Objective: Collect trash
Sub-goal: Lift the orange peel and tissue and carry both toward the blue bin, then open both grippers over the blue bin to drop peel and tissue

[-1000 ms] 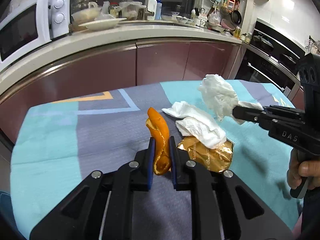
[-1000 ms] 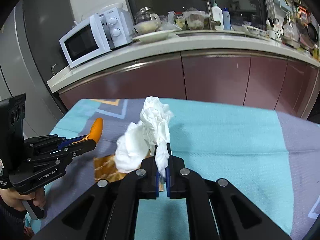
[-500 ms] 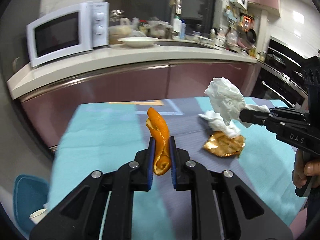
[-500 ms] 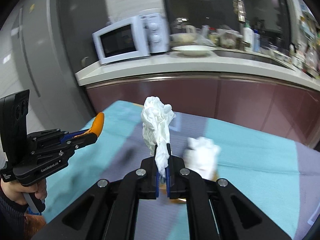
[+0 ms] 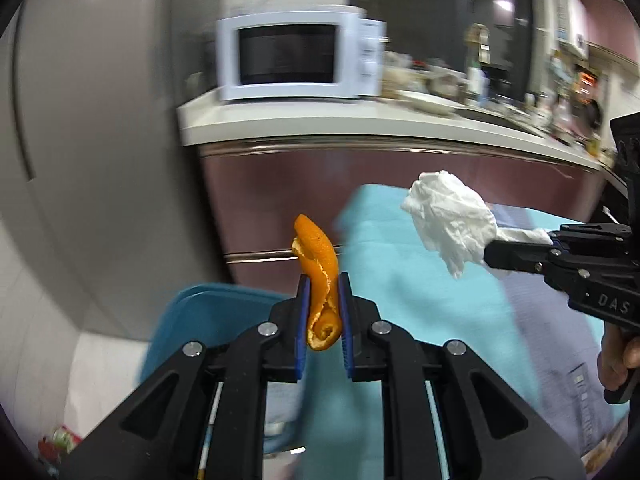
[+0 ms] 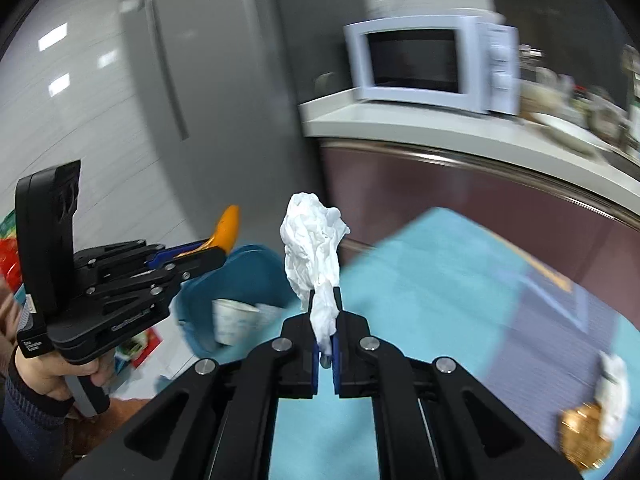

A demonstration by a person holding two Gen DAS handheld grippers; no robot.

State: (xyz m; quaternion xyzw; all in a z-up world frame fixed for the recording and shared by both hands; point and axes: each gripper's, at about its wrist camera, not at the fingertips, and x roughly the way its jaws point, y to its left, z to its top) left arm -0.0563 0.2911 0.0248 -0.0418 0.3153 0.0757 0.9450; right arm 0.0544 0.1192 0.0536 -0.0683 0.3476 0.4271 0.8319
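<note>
At my twelve o'clock a white microwave (image 5: 300, 58) sits on the pale counter (image 5: 360, 128); maroon cabinets (image 5: 400, 184) below, a grey fridge (image 6: 208, 80) at ten.

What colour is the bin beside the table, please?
The bin is teal blue, matching the tablecloth closely. It shows best in the right wrist view.
</note>
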